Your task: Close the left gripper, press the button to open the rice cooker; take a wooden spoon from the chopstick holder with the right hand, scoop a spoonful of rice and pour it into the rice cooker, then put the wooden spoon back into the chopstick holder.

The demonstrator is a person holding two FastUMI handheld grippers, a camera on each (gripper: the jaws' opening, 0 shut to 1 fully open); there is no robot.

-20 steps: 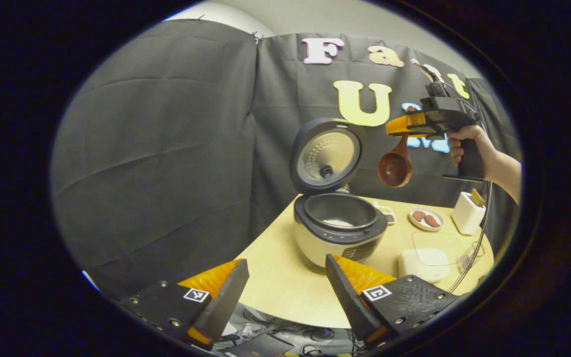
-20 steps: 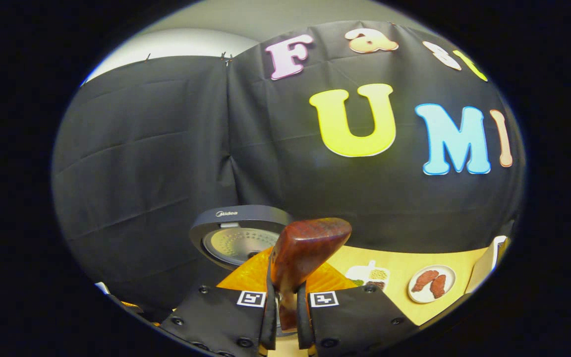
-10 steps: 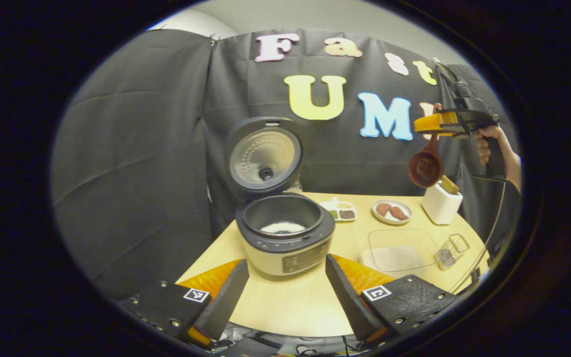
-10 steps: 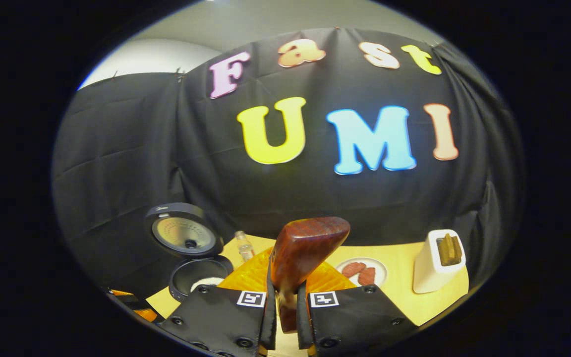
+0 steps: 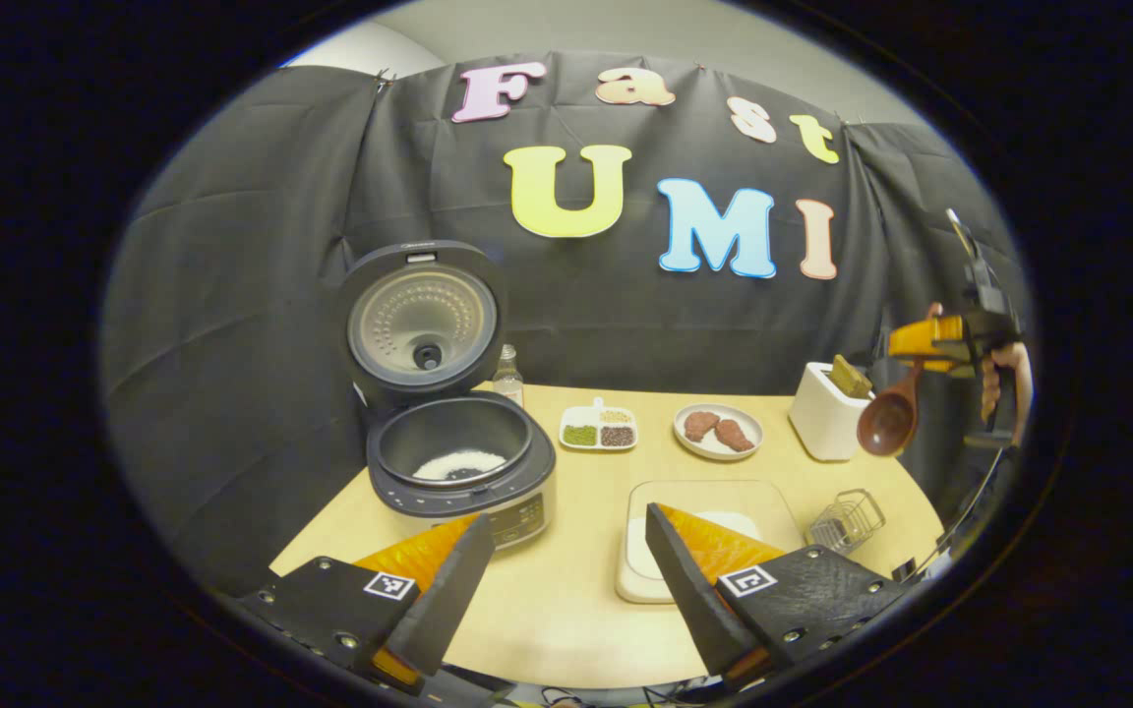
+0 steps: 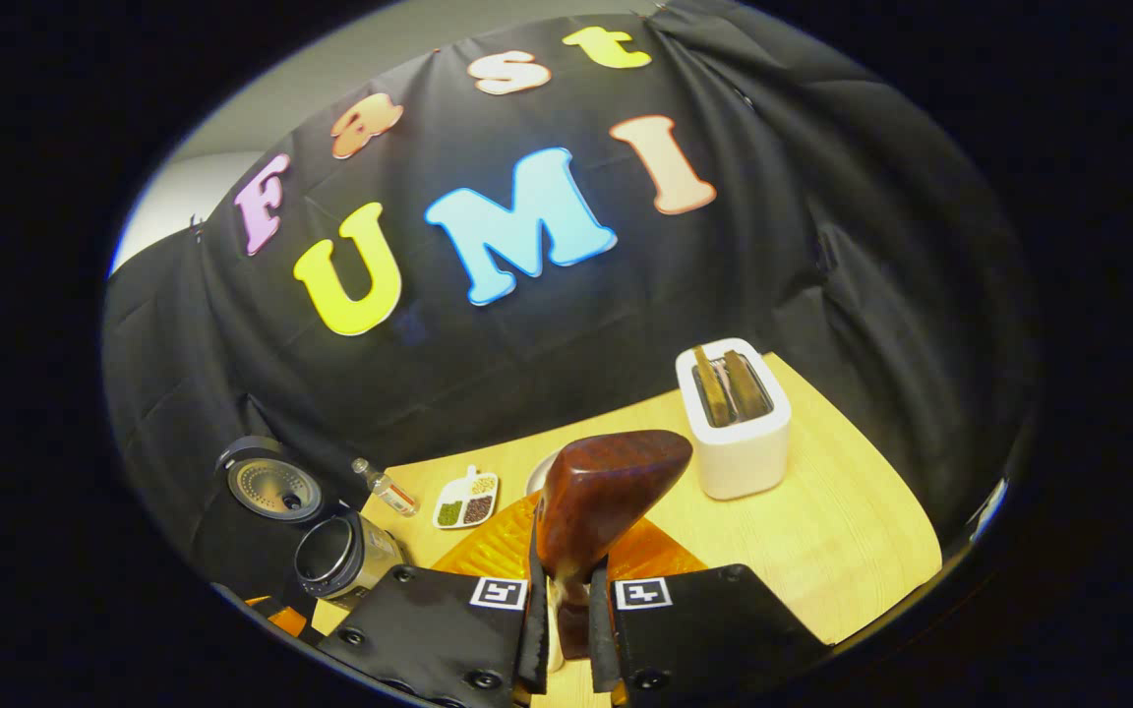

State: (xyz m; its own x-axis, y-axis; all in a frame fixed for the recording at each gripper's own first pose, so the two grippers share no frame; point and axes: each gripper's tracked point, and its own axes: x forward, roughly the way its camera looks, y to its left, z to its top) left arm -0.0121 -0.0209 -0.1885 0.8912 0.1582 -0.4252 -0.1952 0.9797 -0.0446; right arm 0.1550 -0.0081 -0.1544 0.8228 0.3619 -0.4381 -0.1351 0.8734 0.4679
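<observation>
The rice cooker (image 5: 458, 472) stands open on the wooden table, lid (image 5: 422, 323) upright, a little white rice in its pot. My left gripper (image 5: 562, 590) is open and empty, near the table's front edge, in front of the cooker and the rice tray (image 5: 704, 497). At the far right, a hand holds my right gripper (image 5: 935, 339), shut on the handle of the wooden spoon (image 5: 888, 421), whose bowl hangs down beside the white chopstick holder (image 5: 825, 418). In the right gripper view, the spoon handle (image 6: 609, 487) sticks up between the shut gripper (image 6: 566, 595), with the chopstick holder (image 6: 736, 423) just ahead and the cooker (image 6: 338, 558) far left.
Behind the rice tray sit a divided dish of grains (image 5: 599, 431), a plate with brown pieces (image 5: 719, 431) and a small bottle (image 5: 507, 372). A small wire basket (image 5: 847, 521) stands at the right front. The black cloth wall closes the back.
The right gripper has carried the spoon rightward and down, from beside the cooker's lid to beside the chopstick holder. The left gripper's view has swung right; it stays open.
</observation>
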